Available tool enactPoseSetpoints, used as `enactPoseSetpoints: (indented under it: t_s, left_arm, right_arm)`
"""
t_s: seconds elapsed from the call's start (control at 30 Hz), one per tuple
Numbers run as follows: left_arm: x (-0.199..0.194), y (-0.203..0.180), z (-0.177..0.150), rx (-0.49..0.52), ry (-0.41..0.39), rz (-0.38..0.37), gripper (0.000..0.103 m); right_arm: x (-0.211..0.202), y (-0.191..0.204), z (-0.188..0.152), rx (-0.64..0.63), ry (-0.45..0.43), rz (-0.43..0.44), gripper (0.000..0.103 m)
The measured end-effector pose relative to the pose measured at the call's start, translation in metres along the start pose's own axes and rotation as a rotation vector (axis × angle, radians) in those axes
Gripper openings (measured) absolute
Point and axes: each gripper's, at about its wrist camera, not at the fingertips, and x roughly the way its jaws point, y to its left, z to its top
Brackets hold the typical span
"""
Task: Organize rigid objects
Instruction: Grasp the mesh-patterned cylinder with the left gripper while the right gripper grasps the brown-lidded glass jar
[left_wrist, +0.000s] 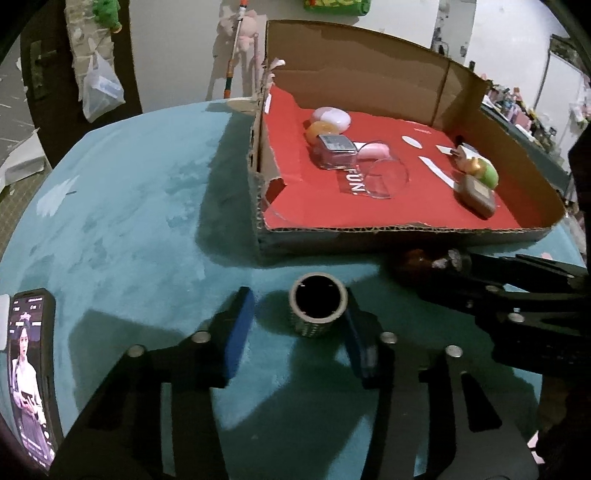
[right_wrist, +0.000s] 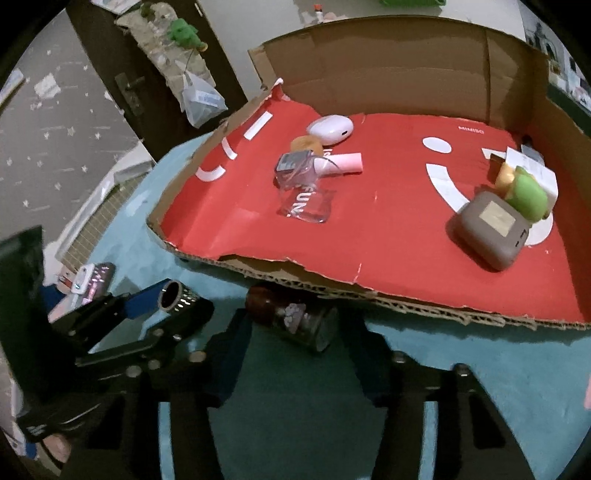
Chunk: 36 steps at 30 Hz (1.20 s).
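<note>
A round table covered in teal cloth (left_wrist: 122, 206) holds a shallow, torn cardboard box with a red lining (left_wrist: 388, 236) at about one o'clock in the left wrist view.

The left gripper (left_wrist: 295, 321) points down at the cloth. Between its blue-padded fingers stands a small, upright cylindrical cup with a studded silvery wall and dark opening (left_wrist: 318, 310). The right-hand pad touches the cup's side; the left-hand pad stands a little apart, so the jaws are partly open and not clamped.

The right gripper (right_wrist: 299, 350) reaches to the box's near edge. A small glass jar with a dark brown lid (right_wrist: 295, 319), lying on its side, sits between its fingers; whether the pads press on it cannot be told.

Inside the box, at eleven o'clock, lie a white oval case (right_wrist: 330, 129), an orange round piece (right_wrist: 306, 143), a clear square bottle with a grey cap (right_wrist: 295, 166) and a pink tube (right_wrist: 343, 164). At three o'clock rest a grey rounded box (right_wrist: 491, 229) and a green and yellow figure (right_wrist: 524, 188).

A lit phone (left_wrist: 31, 376) lies at eight o'clock.
</note>
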Motion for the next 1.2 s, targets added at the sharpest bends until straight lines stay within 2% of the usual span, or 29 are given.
enactPoseSetpoints:
  t_s: [0.07, 0.1, 0.13, 0.77, 1.2]
  left_arm:
    - [-0.001, -0.001, 0.000, 0.004, -0.002, -0.015, 0.030]
    - [-0.001, -0.002, 0.000, 0.005, -0.002, -0.020, 0.028]
    - [-0.001, -0.003, 0.000, 0.008, -0.002, -0.025, 0.024]
    - [-0.017, -0.016, 0.003, 0.009, -0.018, -0.049, 0.024]
    - [-0.039, -0.046, 0.015, 0.070, -0.068, -0.070, 0.024]
  right_arm:
    - [0.000, 0.001, 0.000, -0.010, 0.000, -0.008, 0.051]
    - [-0.001, 0.002, 0.000, -0.014, -0.002, -0.011, 0.042]
    - [-0.003, 0.001, 0.000, -0.014, -0.005, -0.007, 0.042]
    - [-0.030, -0.002, -0.012, -0.008, -0.029, 0.072, 0.041]
    - [-0.064, -0.013, -0.013, 0.012, -0.101, 0.084, 0.041]
